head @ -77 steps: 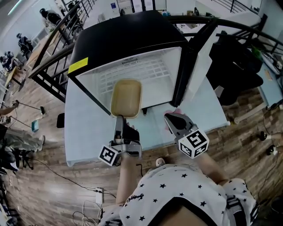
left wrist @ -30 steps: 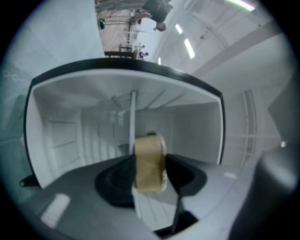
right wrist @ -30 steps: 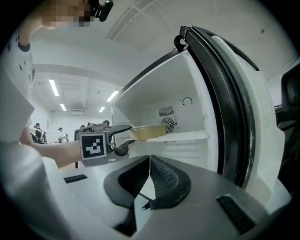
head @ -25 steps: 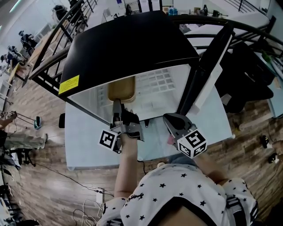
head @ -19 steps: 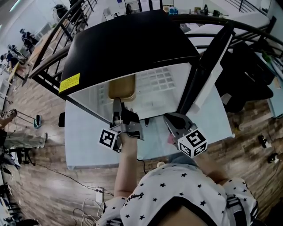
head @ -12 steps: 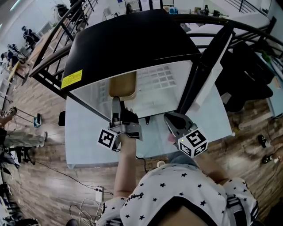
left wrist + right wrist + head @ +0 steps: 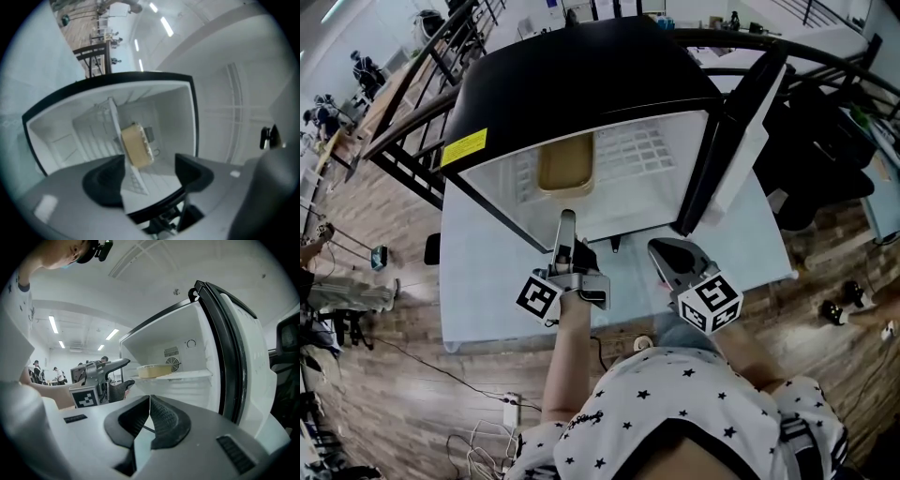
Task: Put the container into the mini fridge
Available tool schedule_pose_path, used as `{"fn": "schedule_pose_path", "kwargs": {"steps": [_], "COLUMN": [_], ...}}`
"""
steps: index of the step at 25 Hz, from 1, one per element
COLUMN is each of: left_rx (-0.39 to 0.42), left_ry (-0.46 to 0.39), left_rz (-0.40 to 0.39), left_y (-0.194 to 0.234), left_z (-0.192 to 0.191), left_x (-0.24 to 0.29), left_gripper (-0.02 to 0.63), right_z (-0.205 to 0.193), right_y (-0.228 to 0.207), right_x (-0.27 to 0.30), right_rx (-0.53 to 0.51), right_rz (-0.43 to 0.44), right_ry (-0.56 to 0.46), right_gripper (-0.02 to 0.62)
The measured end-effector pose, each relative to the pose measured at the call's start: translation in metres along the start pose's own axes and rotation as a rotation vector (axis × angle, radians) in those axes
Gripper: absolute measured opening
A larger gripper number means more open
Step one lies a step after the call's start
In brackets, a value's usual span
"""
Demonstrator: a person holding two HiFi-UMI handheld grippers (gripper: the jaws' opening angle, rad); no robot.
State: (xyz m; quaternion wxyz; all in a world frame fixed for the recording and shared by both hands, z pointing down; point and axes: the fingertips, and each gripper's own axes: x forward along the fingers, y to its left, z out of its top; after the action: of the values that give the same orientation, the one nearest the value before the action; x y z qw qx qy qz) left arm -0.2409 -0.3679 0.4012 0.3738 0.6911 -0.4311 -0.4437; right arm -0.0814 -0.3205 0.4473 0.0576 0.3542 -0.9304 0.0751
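Head view: just released, the tan rectangular container (image 7: pixel 565 166) rests inside the black mini fridge (image 7: pixel 581 75), placement done; left gripper (image 7: pixel 567 225) jaws opening empty, right gripper (image 7: pixel 662 249) jaws pressed together.

We seem to be in an open lab hall: black railing (image 7: pixel 412 112), wood floor (image 7: pixel 375 375), strip lights (image 7: pixel 53 324), people (image 7: pixel 319 117) at desks, loose cables (image 7: pixel 483 441).
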Motion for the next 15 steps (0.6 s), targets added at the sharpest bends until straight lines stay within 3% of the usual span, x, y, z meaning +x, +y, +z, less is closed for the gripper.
{"fn": "schedule_pose_path", "kwargs": {"steps": [7,12,15], "left_rx": [0.316,0.44,0.471], "left_ry": [0.109,0.127,0.133], "left_rz": [0.104,0.146,0.157], "left_y": [-0.004,-0.01,-0.014], "left_z": [-0.025,-0.035,-0.043], "left_x": [-0.027,-0.051,-0.066], "left_gripper": [0.137,0.023,0.005], "right_z": [0.001,0.0,0.002], "right_y": [0.015,0.029,0.036], "right_x": [-0.015,-0.024,-0.031], "right_rx": [-0.002,-0.008,-0.007], "right_rz": [0.018,0.037,0.05], "right_ry": [-0.006,-0.01,-0.017], "right_gripper": [0.021,0.021,0.021]}}
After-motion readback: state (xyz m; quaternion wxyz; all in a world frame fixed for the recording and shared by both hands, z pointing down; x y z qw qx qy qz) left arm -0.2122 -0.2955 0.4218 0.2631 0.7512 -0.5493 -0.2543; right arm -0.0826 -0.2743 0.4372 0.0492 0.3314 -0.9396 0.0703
